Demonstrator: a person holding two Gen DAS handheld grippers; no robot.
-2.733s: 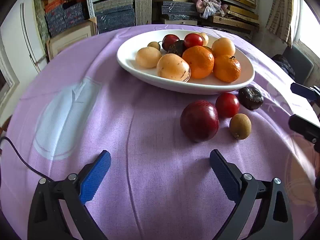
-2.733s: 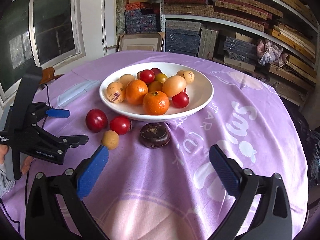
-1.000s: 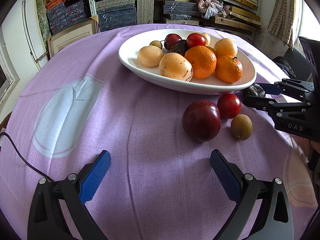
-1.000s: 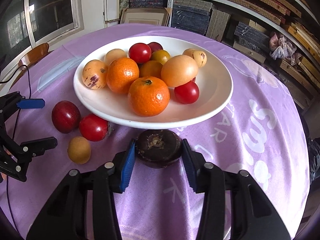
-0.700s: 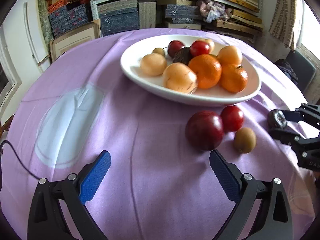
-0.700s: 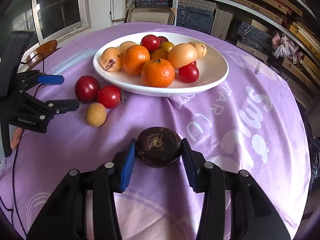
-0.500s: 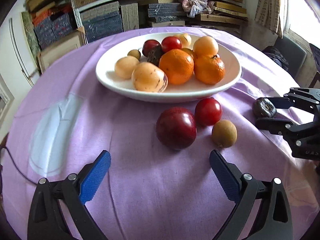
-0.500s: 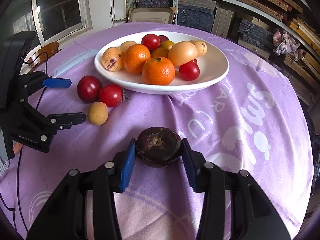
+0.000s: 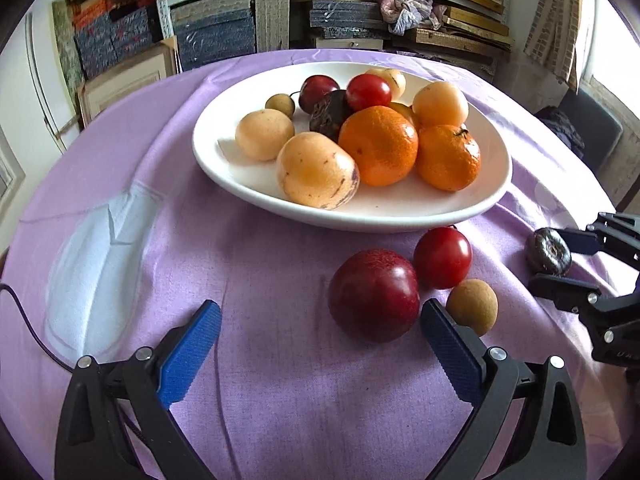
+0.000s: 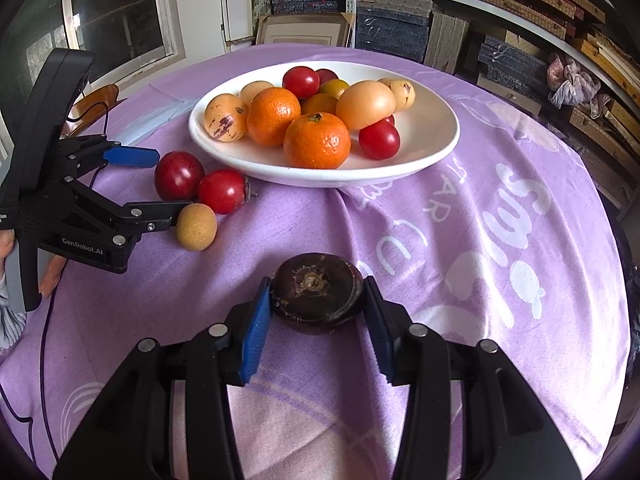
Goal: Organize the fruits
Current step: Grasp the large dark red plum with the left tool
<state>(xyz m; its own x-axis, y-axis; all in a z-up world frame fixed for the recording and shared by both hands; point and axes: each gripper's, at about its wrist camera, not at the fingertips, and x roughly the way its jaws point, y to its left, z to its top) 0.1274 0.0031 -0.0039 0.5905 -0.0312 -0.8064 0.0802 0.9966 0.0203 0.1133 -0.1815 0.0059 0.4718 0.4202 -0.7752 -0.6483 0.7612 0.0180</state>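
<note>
A white bowl (image 9: pixel 400 216) (image 10: pixel 432 148) on the purple tablecloth holds oranges, pale yellow fruits, red fruits and a dark one. In front of it on the cloth lie a large dark red plum (image 9: pixel 374 294) (image 10: pixel 179 175), a smaller red fruit (image 9: pixel 443 257) (image 10: pixel 222 191) and a small brown longan (image 9: pixel 472 307) (image 10: pixel 196 226). My left gripper (image 9: pixel 320 336) (image 10: pixel 160 184) is open, its fingers around the plum's near side. My right gripper (image 10: pixel 316 312) is shut on a dark brown mangosteen (image 10: pixel 317 292) (image 9: pixel 548 250), held just above the cloth, right of the loose fruits.
Shelves (image 10: pixel 520 8) stacked with books and boxes run behind the round table. A picture frame (image 10: pixel 300 30) leans at the back. A white patch (image 9: pixel 92 264) marks the cloth at left. A black cable (image 9: pixel 32 340) trails over the left edge.
My right gripper closed on the mangosteen by the bowl and drew it back away from the bowl. My left gripper moved forward to the dark red plum.
</note>
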